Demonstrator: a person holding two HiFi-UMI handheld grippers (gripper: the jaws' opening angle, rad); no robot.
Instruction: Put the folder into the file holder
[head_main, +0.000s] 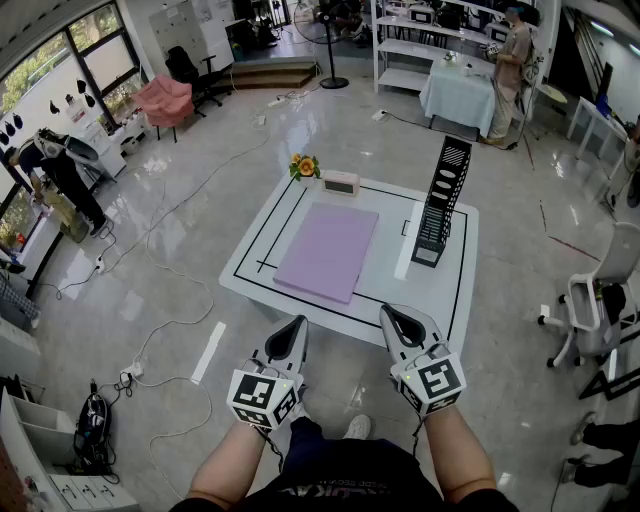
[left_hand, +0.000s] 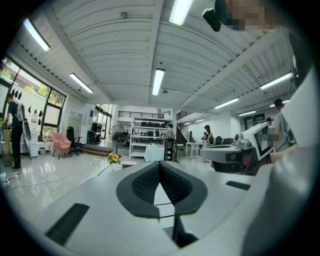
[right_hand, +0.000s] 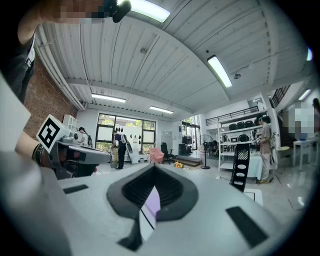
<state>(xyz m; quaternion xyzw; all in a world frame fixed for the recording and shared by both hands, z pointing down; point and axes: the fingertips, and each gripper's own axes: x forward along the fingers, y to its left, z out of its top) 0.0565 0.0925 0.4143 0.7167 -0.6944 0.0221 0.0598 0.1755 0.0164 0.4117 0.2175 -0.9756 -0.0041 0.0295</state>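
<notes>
The white table (head_main: 440, 295) has a black line running parallel to its edges, set in from them; its near edge lies just ahead of both tongs. The purple folder (head_main: 327, 250) lies flat inside that line, left of centre, with bare tabletop on all 4 sides of it. A clear strip of table separates it from the black file holder (head_main: 440, 205).

The file holder stands upright near the table's right side, tall and slotted; the folder is well apart from it, and the holder's contents cannot be made out. At the far edge sit a small bunch of flowers (head_main: 304, 165) and, just beside it, a small white box (head_main: 341, 182).

The left gripper (head_main: 297, 325) is closed, its dark pads (left_hand: 145, 182) meeting with nothing between them. The right gripper (head_main: 388, 314) is likewise closed and empty; in the right gripper view the folder (right_hand: 151, 202) shows through the gap below its jaws. Both are held short of the table, over the floor.

The floor is glossy pale tile with cables (head_main: 160, 330) trailing across it. A pink chair (head_main: 165, 100) stands by the windows, and a person (head_main: 512, 60) stands at a cloth-covered table by the white shelving.
</notes>
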